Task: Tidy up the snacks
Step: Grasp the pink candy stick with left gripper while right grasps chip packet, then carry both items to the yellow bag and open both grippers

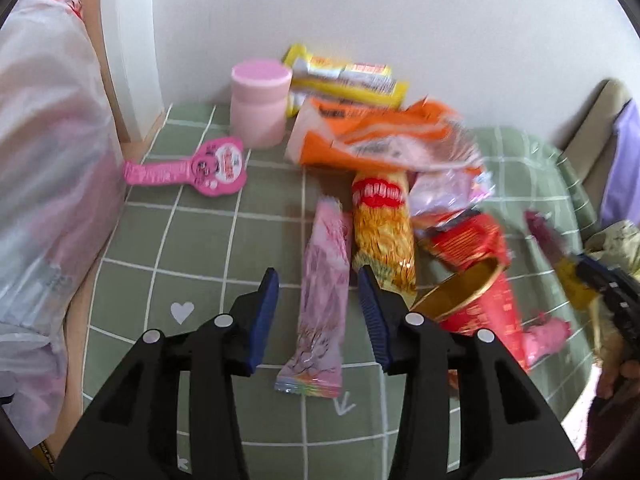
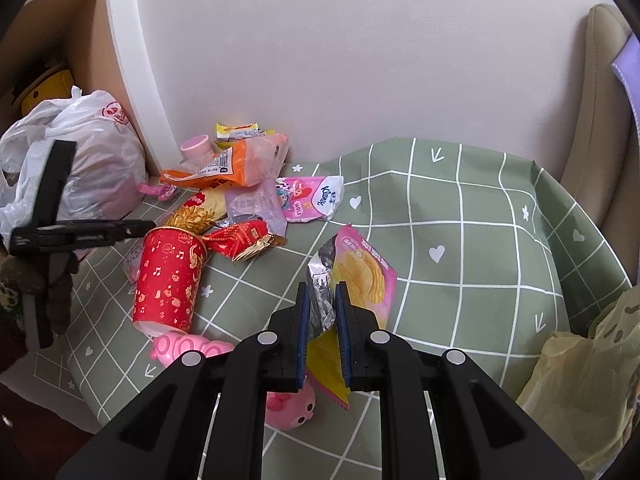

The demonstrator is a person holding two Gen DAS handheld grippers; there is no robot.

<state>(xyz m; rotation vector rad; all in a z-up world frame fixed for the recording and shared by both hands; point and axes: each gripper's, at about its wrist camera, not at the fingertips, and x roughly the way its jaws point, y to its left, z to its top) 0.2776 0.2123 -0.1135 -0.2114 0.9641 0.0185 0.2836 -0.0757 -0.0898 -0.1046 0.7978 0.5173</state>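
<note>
**Right claw clamped on chip packet; left claw apart over pink wafer bar**

Right gripper (image 2: pixel 322 320): blue pads pressed together on the crumpled foil edge of a pink potato-chip packet (image 2: pixel 366 276), which is lifted off the green checked cloth (image 2: pixel 480 256). The packet's yellow lower corner hangs below the pads.

Left gripper (image 1: pixel 318 316): jaws apart, nothing pinched. A long pink wafer bar (image 1: pixel 322 300) lies flat on the cloth between and under the fingers, not touched by either pad.

Just beside the bar, on the right: a yellow noodle-print packet (image 1: pixel 384 232), then a red paper cup (image 2: pixel 170 276) on its side with its gold rim open.

Farther back, towards the wall: orange bag (image 1: pixel 376 136), yellow bars (image 1: pixel 344 78), a pink lidded jar (image 1: pixel 260 102), a pink paw-shaped candy (image 1: pixel 216 166).

Left edge: white plastic bag (image 2: pixel 88 156) beside the cloth. A pink pig toy (image 2: pixel 296 408) sits near the right claw's base; a tissue pack (image 2: pixel 316 196) lies behind the heap.
</note>
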